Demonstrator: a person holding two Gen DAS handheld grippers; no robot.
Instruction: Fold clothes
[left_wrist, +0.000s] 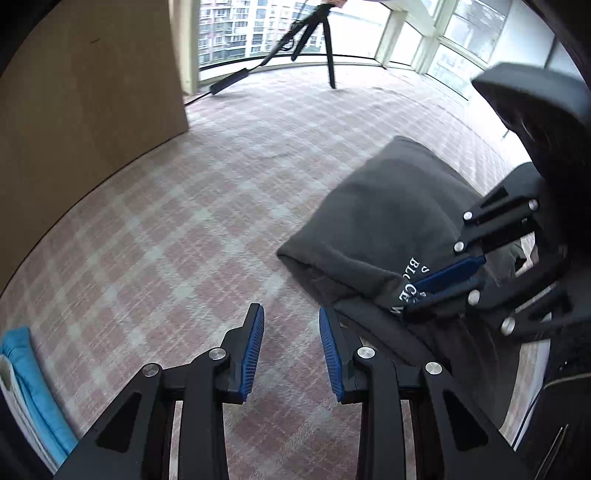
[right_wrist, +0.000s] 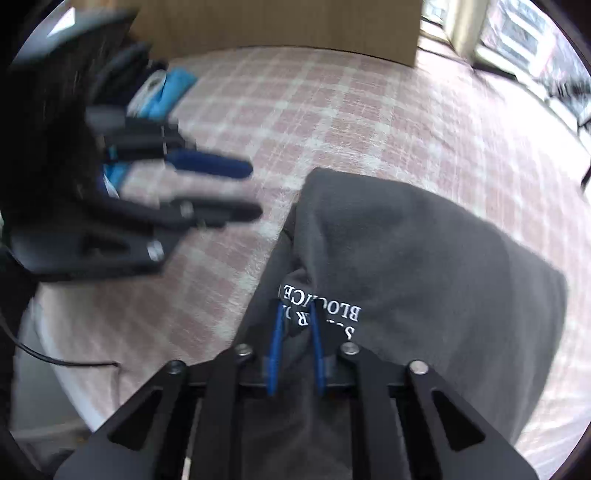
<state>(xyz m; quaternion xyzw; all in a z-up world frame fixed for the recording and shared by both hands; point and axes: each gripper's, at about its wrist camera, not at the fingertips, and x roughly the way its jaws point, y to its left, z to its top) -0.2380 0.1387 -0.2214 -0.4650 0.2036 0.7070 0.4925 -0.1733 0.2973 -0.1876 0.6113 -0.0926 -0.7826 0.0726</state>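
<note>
Left wrist view: left gripper (left_wrist: 291, 347) hangs partly open w/ nothing between its blue pads, over the pink plaid cloth (left_wrist: 177, 236), its right pad just beside the near-left edge of the dark grey top (left_wrist: 384, 218), which lies folded at right; right gripper (left_wrist: 424, 291) is pinched on the top's lettered fold, blue fabric (left_wrist: 33, 391) at near left, tripod (left_wrist: 317, 40) far by the windows. Right wrist view: right gripper (right_wrist: 295, 325) is closed nearly shut on the top (right_wrist: 424, 251) at the white lettering, fabric bunched between the pads; left gripper (right_wrist: 243, 188), blurred, sits at left over the cloth (right_wrist: 369, 122), apart from the top.
</note>
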